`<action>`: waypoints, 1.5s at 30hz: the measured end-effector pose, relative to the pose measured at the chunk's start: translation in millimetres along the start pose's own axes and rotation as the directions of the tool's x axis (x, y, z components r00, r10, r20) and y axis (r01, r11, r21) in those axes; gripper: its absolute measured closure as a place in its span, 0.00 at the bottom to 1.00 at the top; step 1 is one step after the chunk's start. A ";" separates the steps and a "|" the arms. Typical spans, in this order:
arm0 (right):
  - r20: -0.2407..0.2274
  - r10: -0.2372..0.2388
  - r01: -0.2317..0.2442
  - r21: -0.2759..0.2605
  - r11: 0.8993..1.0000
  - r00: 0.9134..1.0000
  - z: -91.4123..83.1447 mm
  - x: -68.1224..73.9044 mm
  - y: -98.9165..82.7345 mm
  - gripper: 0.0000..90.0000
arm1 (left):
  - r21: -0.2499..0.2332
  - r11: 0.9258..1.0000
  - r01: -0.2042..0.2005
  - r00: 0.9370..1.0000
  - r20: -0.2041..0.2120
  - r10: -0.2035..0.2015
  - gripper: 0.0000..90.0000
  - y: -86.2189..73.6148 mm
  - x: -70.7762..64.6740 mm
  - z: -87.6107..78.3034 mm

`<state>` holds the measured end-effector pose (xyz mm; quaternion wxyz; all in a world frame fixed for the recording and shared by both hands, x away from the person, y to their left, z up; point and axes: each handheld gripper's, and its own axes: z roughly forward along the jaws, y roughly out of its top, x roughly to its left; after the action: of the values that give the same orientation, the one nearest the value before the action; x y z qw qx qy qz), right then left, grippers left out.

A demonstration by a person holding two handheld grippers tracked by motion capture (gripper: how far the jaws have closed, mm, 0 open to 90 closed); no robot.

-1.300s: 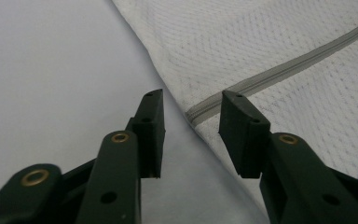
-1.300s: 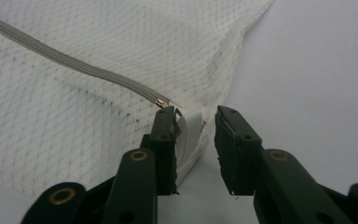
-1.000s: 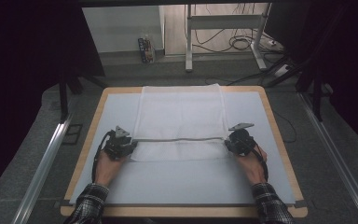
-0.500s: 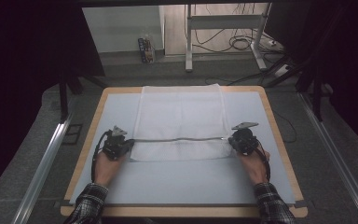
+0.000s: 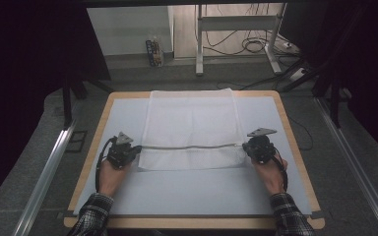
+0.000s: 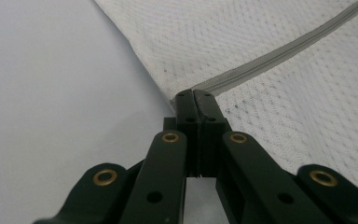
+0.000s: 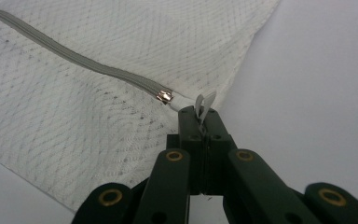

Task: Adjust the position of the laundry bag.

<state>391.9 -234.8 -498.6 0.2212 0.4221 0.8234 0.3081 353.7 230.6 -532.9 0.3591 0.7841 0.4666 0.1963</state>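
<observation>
A white mesh bag (image 5: 192, 120) lies flat on the pale table mat (image 5: 192, 189). A grey zipper (image 5: 187, 146) runs across it near its front edge. My left gripper (image 5: 139, 148) is at the zipper's left end. In the left gripper view my left gripper (image 6: 194, 94) is shut on the bag's corner, where the zipper (image 6: 279, 53) starts. My right gripper (image 5: 244, 146) is at the right end. In the right gripper view my right gripper (image 7: 198, 113) is shut on the bag's edge beside the metal slider (image 7: 165, 97), and the pull loop (image 7: 207, 102) sticks up at its tips.
The mat sits in a wooden table frame (image 5: 295, 147). Metal rails (image 5: 47, 172) run along the floor on both sides. Beyond the far edge stand desk legs (image 5: 199, 39) and loose cables (image 5: 256, 44).
Both hands have edged slightly outward, and the zipper line now lies straighter between them. The bag has stayed in place.
</observation>
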 end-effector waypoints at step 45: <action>-0.005 -0.033 0.032 -0.037 0.999 0.999 -16.3 2.8 -3.1 0.98 | -0.059 0.998 0.008 0.999 0.045 -0.005 0.99 2.3 -5.2 -9.8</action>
<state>378.5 -239.1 -489.4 0.2315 0.4037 0.8249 0.3208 346.2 229.0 -524.5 0.3933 0.7758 0.4550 0.1911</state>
